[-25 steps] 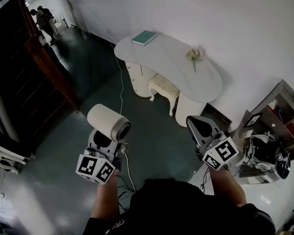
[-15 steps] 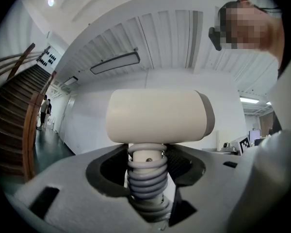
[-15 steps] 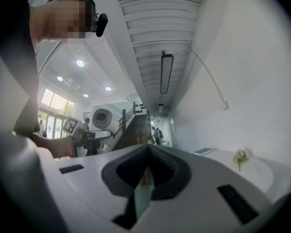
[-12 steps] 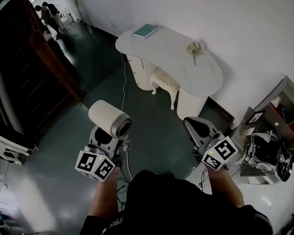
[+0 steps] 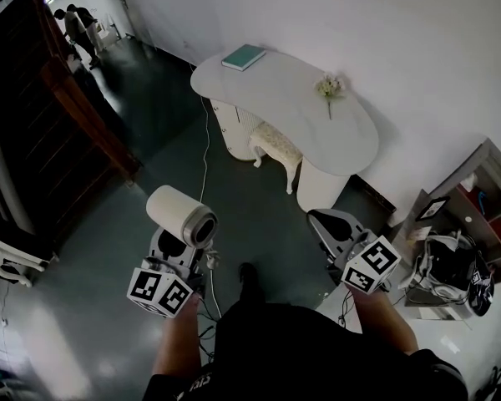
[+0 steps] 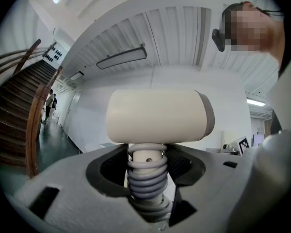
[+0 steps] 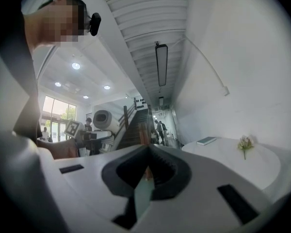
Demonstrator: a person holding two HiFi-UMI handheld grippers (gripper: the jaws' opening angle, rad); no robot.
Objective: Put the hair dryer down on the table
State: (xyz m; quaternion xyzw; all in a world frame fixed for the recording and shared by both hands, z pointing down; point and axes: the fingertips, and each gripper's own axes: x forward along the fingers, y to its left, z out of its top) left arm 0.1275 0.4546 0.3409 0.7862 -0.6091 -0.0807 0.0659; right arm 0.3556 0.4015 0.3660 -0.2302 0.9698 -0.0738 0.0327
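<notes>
Head view, from the left side: a dark wooden staircase point(image 5: 42, 132) runs along the edge, and two people point(image 5: 77, 30) stand far behind it. The left gripper point(image 5: 182, 241) is closed on the hair dryer point(image 5: 182, 215). In the left gripper view its jaws press from both sides on the handle, which has a grey coiled cord around it, and the cream barrel point(image 6: 155, 116) lies across above them. The hair dryer is in the air over the dark floor, well apart from the white table point(image 5: 292, 119). On the table lie a green book point(image 5: 244, 57) and some flowers point(image 5: 328, 91). The right gripper point(image 5: 320, 219) is closed and empty; its tips meet.
</notes>
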